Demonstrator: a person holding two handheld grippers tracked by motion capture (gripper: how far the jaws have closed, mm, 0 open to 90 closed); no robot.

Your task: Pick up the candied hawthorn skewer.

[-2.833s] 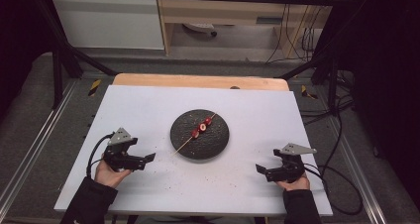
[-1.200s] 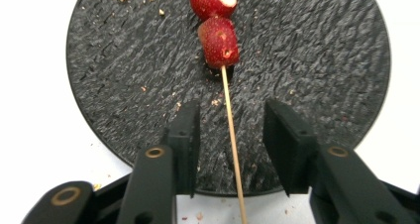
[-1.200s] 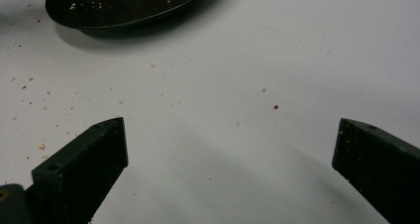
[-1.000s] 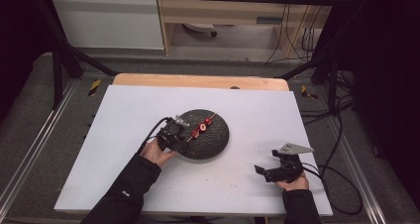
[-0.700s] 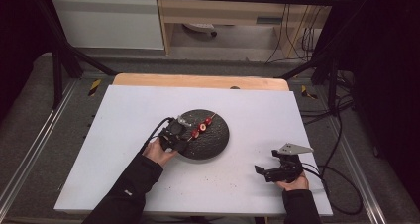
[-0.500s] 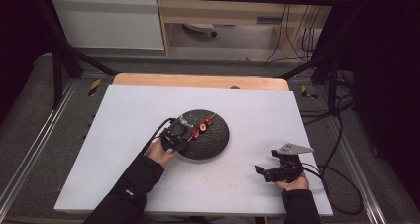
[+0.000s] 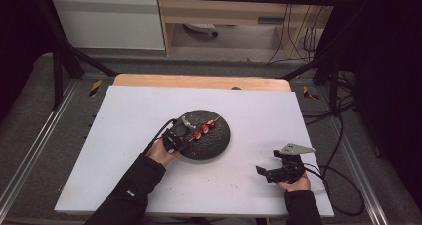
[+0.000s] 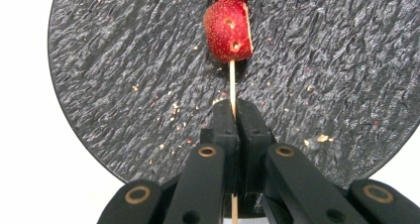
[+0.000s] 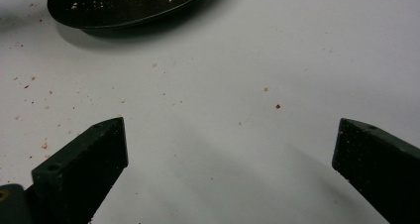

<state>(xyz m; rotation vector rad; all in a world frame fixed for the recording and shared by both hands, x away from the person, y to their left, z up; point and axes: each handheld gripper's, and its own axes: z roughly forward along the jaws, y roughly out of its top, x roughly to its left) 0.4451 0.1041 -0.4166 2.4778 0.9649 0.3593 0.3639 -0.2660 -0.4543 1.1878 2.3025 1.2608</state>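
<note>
A round black slate plate (image 7: 211, 144) (image 8: 124, 75) lies at the middle of the white table. On it rests a thin wooden skewer (image 8: 232, 85) threaded with red fruit pieces (image 7: 203, 130) (image 8: 228, 30). My left gripper (image 7: 185, 133) (image 8: 236, 112) is over the plate's left rim; its jaws have just been closing and now pinch the bare end of the skewer between their pads. My right gripper (image 7: 268, 173) (image 9: 228, 149) rests on the table near the front right edge, its jaws wide apart with nothing but bare tabletop between them.
Crumbs and red specks dot the plate and the tabletop (image 9: 247, 85) in front of it. A wooden board edge (image 7: 199, 81) runs along the table's far side. Cables (image 7: 338, 180) trail off the right side.
The left hand came from the table's left edge to the plate. Over the last second it barely moved there. The right hand stayed put.
</note>
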